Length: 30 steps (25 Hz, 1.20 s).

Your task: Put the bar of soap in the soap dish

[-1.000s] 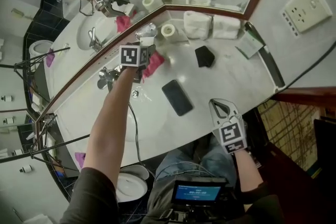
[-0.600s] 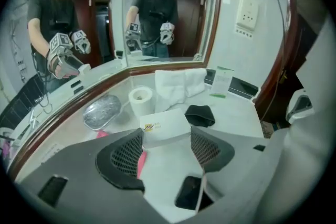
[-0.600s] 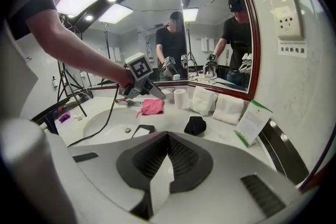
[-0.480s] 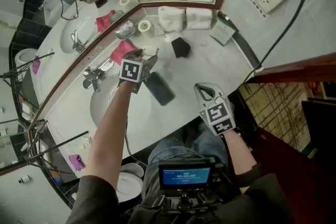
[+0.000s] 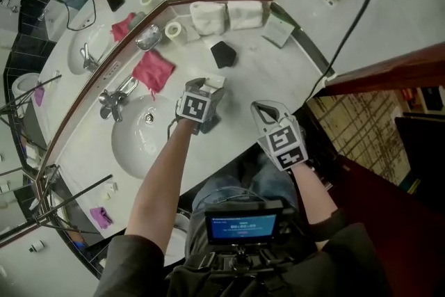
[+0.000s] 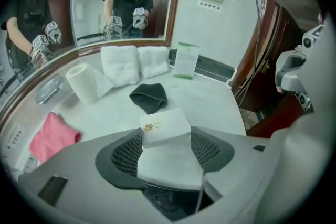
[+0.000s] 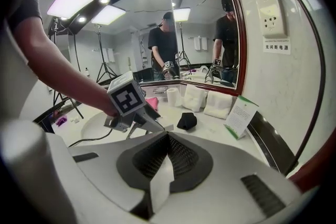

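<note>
A white boxed bar of soap (image 6: 165,124) with a small printed logo sits between the pads of my left gripper (image 6: 167,138), which is shut on it. In the head view this gripper (image 5: 206,89) holds the soap (image 5: 215,81) above the counter's front, right of the sink (image 5: 135,142). A shiny metal dish (image 5: 148,37) lies by the mirror, left of the toilet roll (image 5: 172,30); it also shows in the left gripper view as the dish (image 6: 49,89). My right gripper (image 5: 259,106) hovers close to the right, shut and empty (image 7: 167,137).
A black lump (image 5: 223,53) lies mid-counter, a pink cloth (image 5: 154,70) beside the faucet (image 5: 113,98). Folded white towels (image 5: 226,15) and a green-edged card (image 5: 279,31) stand at the back. A dark phone (image 5: 208,124) peeks out under the left gripper. A cable (image 5: 169,129) crosses the sink.
My left gripper has swung from the pink cloth by the mirror toward the counter's front and right, still holding the soap box. The right gripper has barely shifted.
</note>
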{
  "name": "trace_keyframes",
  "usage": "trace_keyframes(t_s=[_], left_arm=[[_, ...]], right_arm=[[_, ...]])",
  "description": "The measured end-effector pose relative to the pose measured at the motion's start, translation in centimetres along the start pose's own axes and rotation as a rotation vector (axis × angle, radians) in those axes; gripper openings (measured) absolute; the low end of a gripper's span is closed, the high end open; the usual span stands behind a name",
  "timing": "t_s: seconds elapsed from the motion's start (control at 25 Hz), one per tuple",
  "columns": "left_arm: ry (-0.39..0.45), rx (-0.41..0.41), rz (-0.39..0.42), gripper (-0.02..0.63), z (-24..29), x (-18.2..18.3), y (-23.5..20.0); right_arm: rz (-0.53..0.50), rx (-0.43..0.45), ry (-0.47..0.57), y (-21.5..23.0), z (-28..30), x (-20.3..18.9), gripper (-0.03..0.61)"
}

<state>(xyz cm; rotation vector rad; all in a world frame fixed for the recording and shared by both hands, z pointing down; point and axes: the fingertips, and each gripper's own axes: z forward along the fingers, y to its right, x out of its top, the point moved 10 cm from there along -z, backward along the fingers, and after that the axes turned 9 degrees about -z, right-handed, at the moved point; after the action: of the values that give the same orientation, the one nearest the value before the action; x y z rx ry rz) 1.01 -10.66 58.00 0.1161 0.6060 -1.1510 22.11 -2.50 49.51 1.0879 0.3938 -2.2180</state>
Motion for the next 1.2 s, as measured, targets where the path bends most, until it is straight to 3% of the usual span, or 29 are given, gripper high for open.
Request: trace_keyframes(t_s=[0.48,0.68,1.12,1.2], left_arm=[[-0.072,-0.019,0.023,0.285,5.9,-2.3,3.6],[-0.088,0.023,0.031,0.286,6.1,-1.8,3.9],[-0.129,-0.018,-0.044,0.339,8.3,-2.5,4.7],[-0.147,0.016,-0.034,0.339,7.4,-2.2,4.6]], right_arm=[[0.027,-0.046,-0.022,1.1,-1.8,-1.7,0.021],[0.034,-0.056,-0.024,1.5,-2.2,-1.9,0.021],[0.037,-0.061,-0.023,2.0,-2.1,-2.1,0.021],[0.038,-0.063,-0.023,2.1,-2.2,-2.1,0.021]])
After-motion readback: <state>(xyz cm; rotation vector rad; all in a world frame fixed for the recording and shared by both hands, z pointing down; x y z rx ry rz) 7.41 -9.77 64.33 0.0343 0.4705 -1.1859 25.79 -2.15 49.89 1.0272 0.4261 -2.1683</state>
